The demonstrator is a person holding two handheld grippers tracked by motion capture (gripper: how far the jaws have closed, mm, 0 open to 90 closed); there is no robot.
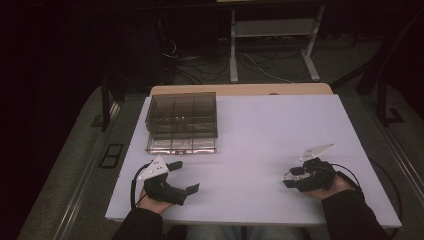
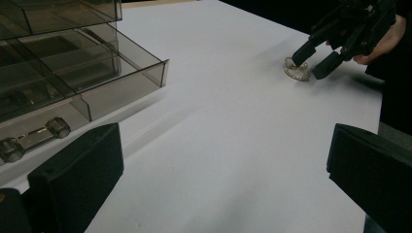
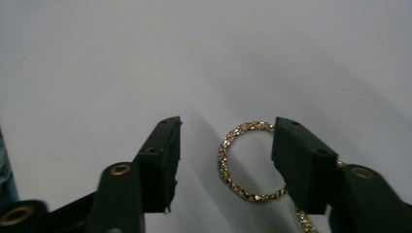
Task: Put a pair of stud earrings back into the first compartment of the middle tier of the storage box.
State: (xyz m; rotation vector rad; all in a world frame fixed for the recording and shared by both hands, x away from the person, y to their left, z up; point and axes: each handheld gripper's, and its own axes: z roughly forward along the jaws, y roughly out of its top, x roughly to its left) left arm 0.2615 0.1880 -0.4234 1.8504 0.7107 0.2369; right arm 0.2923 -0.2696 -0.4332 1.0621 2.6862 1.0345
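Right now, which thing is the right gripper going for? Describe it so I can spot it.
On the white table, look near the front right corner, far from the smoky drawer box. Between the right gripper jaws lies a gold bracelet: a small glittering beaded ring, flat on the surface.

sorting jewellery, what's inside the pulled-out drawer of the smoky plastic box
At the drawer's front, one small metal bar with round knobbed ends lies in a compartment. The other compartments look empty; the box covers the drawer's rear.

The setting is a laboratory or recording room. A bare white table (image 1: 260, 150) stands on grey carpet (image 1: 75, 150) in dim light. Loose cables (image 1: 210, 62) run across the floor behind it, beside the metal legs of a white desk frame (image 1: 272, 30).
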